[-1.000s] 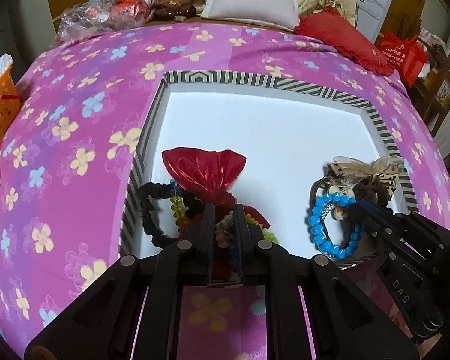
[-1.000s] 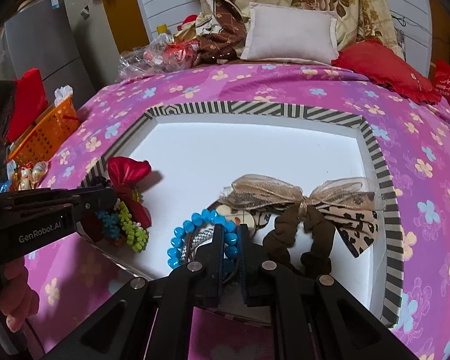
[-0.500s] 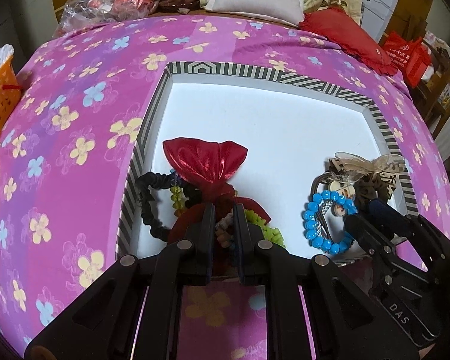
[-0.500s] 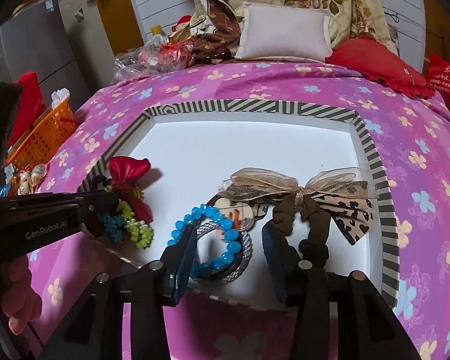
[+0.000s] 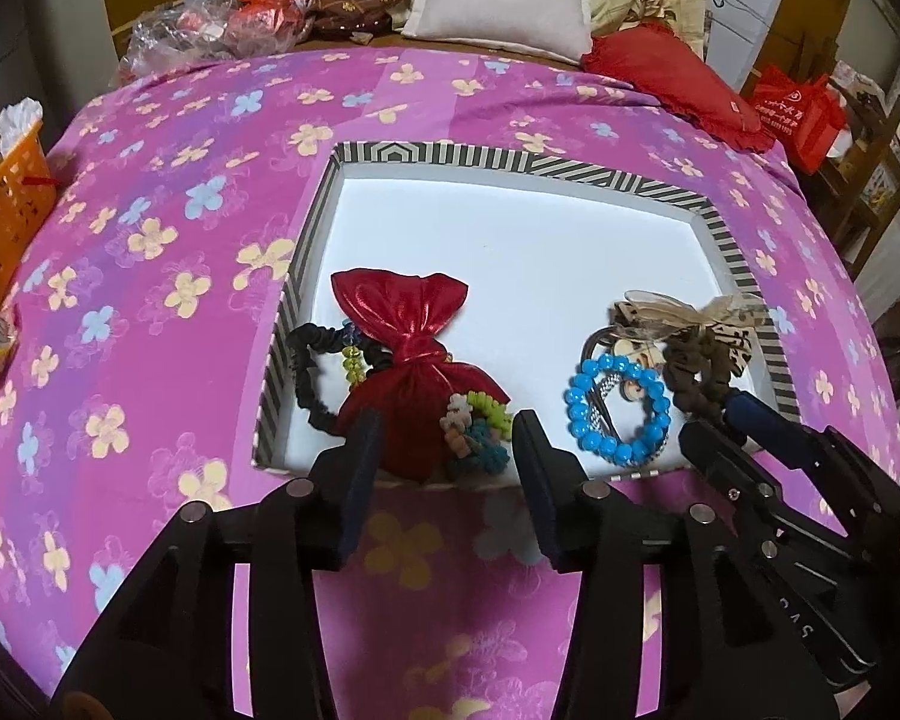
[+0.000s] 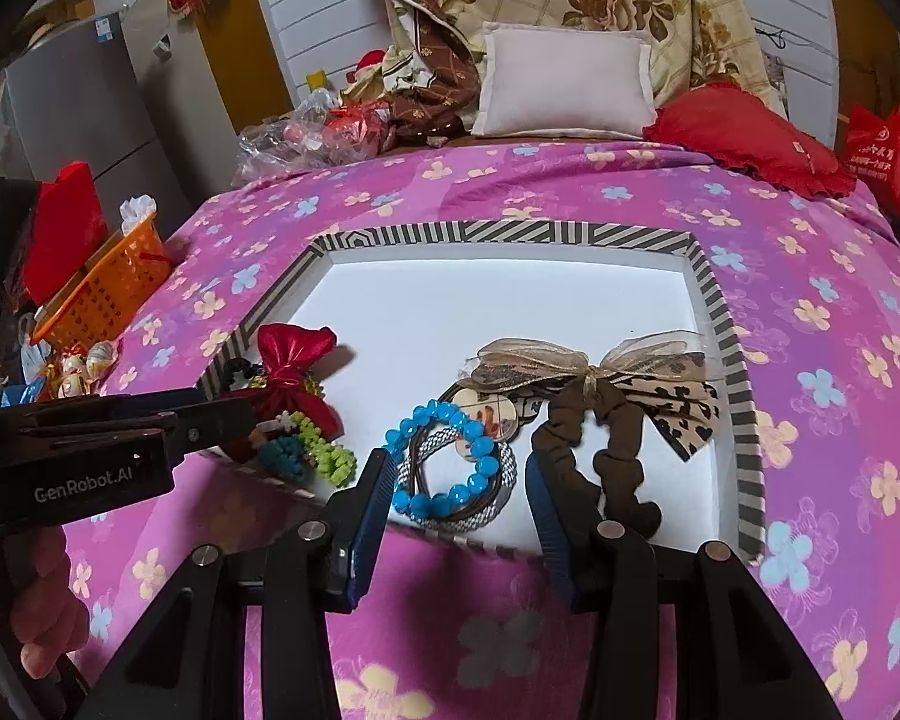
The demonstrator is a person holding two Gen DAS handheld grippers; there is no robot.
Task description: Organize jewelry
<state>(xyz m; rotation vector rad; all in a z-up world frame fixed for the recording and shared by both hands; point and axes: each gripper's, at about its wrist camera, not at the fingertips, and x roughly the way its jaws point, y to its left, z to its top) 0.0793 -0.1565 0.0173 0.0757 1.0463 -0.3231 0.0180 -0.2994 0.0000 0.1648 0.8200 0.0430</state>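
A shallow tray with a striped rim (image 5: 510,159) (image 6: 510,233) lies on the pink flowered bedspread. At its near left lie a red shiny pouch (image 5: 411,354) (image 6: 291,369), a black scrunchie (image 5: 309,372) and green, teal and white bead bracelets (image 5: 480,432) (image 6: 312,450). At its near right lie a blue bead bracelet (image 5: 618,414) (image 6: 450,459), a brown scrunchie (image 6: 612,450) and a leopard bow (image 6: 660,384). My left gripper (image 5: 447,450) is open and empty just before the pouch. My right gripper (image 6: 459,498) is open and empty around the blue bracelet's near side.
An orange basket (image 6: 105,291) and wrapped sweets (image 6: 84,360) sit at the bed's left edge. Pillows (image 6: 564,84), a red cushion (image 6: 750,141) and a pile of bags (image 6: 306,132) lie at the far end. A red bag (image 6: 888,150) stands at the right.
Both grippers have opened and pulled back toward me. The left let go of the bead bracelets beside the pouch; the right let go of the blue bracelet.
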